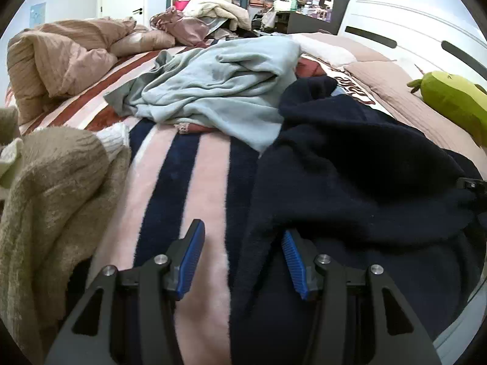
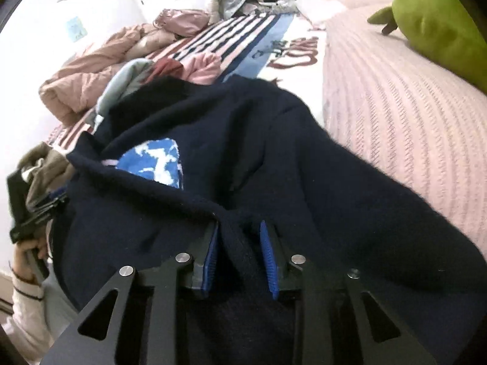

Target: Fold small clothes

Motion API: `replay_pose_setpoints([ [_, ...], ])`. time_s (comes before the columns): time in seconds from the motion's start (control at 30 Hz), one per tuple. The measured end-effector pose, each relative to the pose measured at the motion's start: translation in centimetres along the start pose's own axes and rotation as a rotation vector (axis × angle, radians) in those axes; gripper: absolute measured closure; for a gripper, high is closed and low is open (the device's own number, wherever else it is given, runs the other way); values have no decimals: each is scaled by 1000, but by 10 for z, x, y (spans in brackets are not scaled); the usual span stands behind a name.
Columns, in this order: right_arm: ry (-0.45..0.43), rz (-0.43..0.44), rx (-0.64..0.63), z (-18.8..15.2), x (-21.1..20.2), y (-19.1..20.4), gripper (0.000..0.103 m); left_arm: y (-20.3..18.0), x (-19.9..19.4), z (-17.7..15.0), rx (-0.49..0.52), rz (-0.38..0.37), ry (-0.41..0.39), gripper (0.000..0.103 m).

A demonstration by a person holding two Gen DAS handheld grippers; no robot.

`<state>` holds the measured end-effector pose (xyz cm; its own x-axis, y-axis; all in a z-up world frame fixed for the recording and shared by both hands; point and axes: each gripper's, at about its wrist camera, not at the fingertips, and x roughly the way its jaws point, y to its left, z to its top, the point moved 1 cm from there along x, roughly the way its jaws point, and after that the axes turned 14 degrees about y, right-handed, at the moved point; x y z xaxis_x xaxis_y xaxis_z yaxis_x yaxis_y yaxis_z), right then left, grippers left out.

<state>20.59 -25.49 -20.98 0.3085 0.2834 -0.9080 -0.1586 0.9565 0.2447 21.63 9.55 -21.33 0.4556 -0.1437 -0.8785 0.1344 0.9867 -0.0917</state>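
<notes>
A navy sweater lies heaped on the bed, spread over a striped blanket of pink and navy bands, with its bulk toward the right side of the left wrist view. The left hand-held gripper hangs low over the blanket with its blue pads spread wide; the left pad is over a pink stripe and the right pad sits at the sweater's edge, with nothing pinched between them. The right hand-held gripper has a raised fold of the sweater running up between its pads; a gap shows on each side of the fold, so the jaws are apart and not clamped on the cloth. A blue and white patch shows in an opening of the sweater, farther from the right gripper. In the right wrist view the left gripper appears at the left edge, held by a hand, just beside the sweater's far hem. Beyond the sweater lies a pale blue garment, crumpled, its lower edge touching the navy cloth. A beige fuzzy garment lies to the left, and a green plush toy rests on the pink ribbed bedspread to the right.
</notes>
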Motion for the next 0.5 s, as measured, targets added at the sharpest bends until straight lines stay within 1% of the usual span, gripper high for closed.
replay_pose_setpoints([
  [0.03, -19, -7, 3, -3, -7, -2, 74, 1, -1, 0, -6, -7, -2, 56],
  [0.1, -54, -18, 28, -14, -20, -8, 72, 2, -3, 0, -10, -22, -4, 56],
  [0.17, -51, 10, 40, -22, -25, -15, 72, 0, -4, 0, -2, -20, -6, 56],
  [0.23, -23, 47, -1, -32, -26, -13, 70, -2, -5, 0, 7, -24, -7, 56],
  [0.27, -12, 48, -18, -37, -25, -12, 59, -4, -5, 0, 9, -30, -7, 56],
  [0.3, -6, 27, -15, -41, -23, -12, 47, -7, -5, 0, 12, -40, -6, 56],
  [0.33, -2, 8, 4, -45, -19, -13, 47, -9, -4, 0, 14, -45, -6, 56],
  [0.37, 3, 18, 20, -48, -16, -15, 48, -11, -5, 0, 17, -48, -6, 56],
  [0.4, 0, 43, 31, -50, -13, -16, 65, -14, -4, -1, 22, -52, -5, 56],
  [0.43, -17, 69, 39, -53, -13, -16, 79, -18, -4, -2, 30, -52, -3, 56],
  [0.47, -32, 68, 44, -55, -16, -14, 90, -20, -3, -2, 35, -50, -2, 56],
  [0.5, -60, 51, 39, -58, -22, -10, 98, -22, -4, -3, 41, -46, -3, 56],
])
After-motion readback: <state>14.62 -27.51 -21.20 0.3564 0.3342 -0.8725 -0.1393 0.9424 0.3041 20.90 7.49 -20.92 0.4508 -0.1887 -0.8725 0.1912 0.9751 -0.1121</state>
